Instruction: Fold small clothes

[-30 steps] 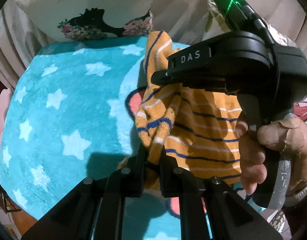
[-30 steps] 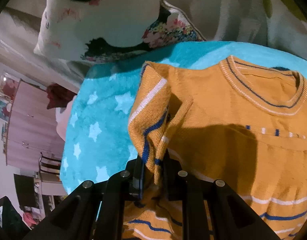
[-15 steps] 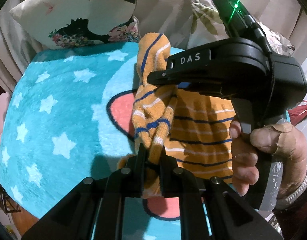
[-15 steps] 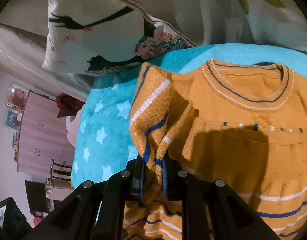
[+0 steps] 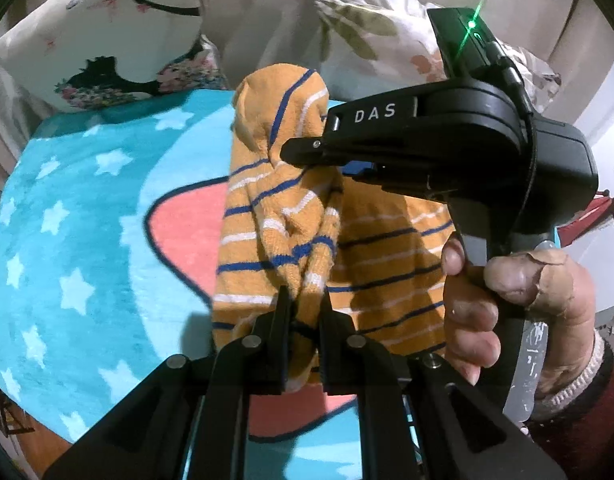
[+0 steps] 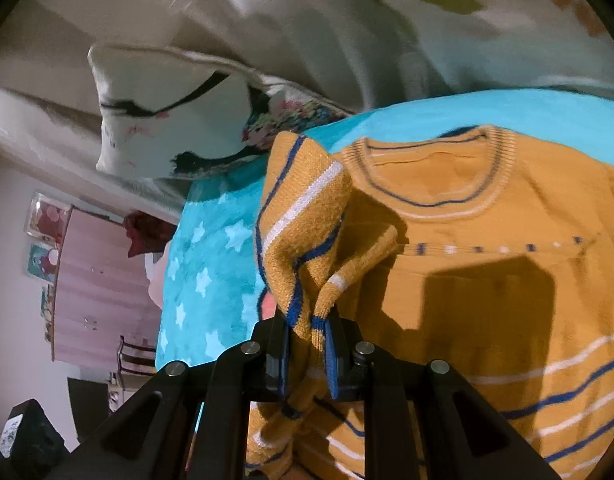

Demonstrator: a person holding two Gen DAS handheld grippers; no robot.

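Observation:
A small orange sweater [image 5: 387, 264] with blue and white stripes lies on a turquoise star blanket [image 5: 79, 240]. My left gripper [image 5: 305, 308] is shut on a bunched fold of the sweater's left edge and holds it up. My right gripper [image 5: 307, 148] is seen in the left wrist view, shut on the same lifted edge further up near the sleeve. In the right wrist view my right gripper [image 6: 307, 328] pinches the sleeve fold, with the sweater [image 6: 487, 272] and its collar [image 6: 431, 172] spread beyond it.
A white printed pillow [image 5: 107, 48] lies behind the blanket, also in the right wrist view [image 6: 175, 120]. A floral sheet [image 5: 387, 28] lies at the back right. The blanket has a pink patch [image 5: 187, 236]. A pink wardrobe [image 6: 91, 288] stands far left.
Both grippers have carried the lifted left edge of the sweater to the right, over the sweater's body. More pink patch and blanket now show on the left.

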